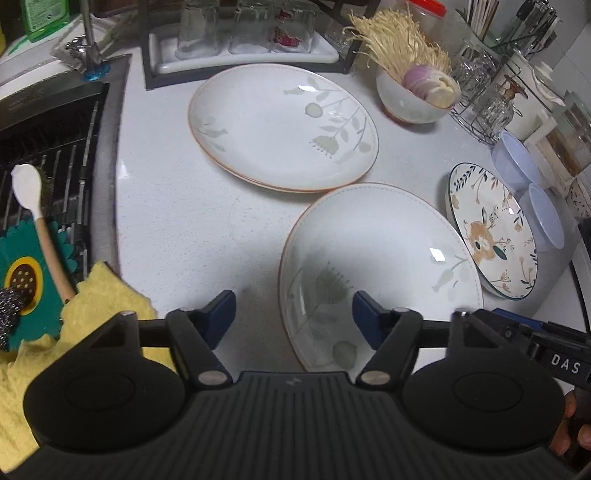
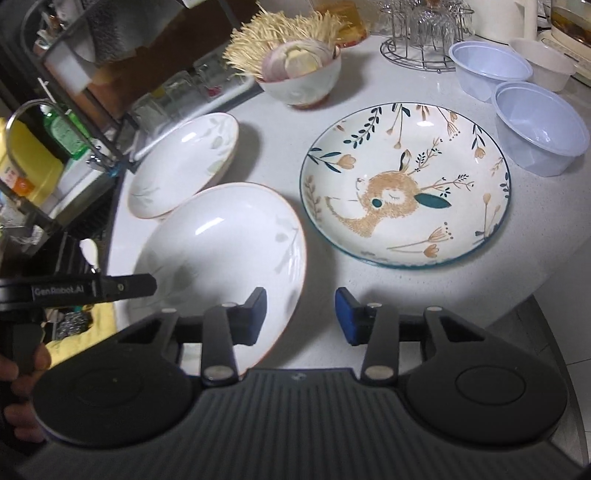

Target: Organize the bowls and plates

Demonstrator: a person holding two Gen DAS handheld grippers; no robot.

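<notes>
Two white plates with pale green leaf prints lie on the counter: a far one (image 1: 282, 125) (image 2: 184, 162) and a near one (image 1: 380, 273) (image 2: 225, 251). A deer-pattern plate (image 1: 493, 229) (image 2: 406, 184) lies to their right. Two clear plastic bowls (image 2: 539, 129) (image 2: 489, 70) stand beyond it. My left gripper (image 1: 293, 319) is open and empty, its jaws either side of the near plate's left rim. My right gripper (image 2: 301, 314) is open and empty, at the near plate's right rim.
A ceramic bowl of onion and enoki mushrooms (image 1: 417, 96) (image 2: 299, 77) stands at the back. A glass rack (image 1: 243, 40) and a wire stand with glasses (image 2: 424, 33) are behind. The sink (image 1: 48, 155) with a yellow cloth (image 1: 55, 332) is on the left.
</notes>
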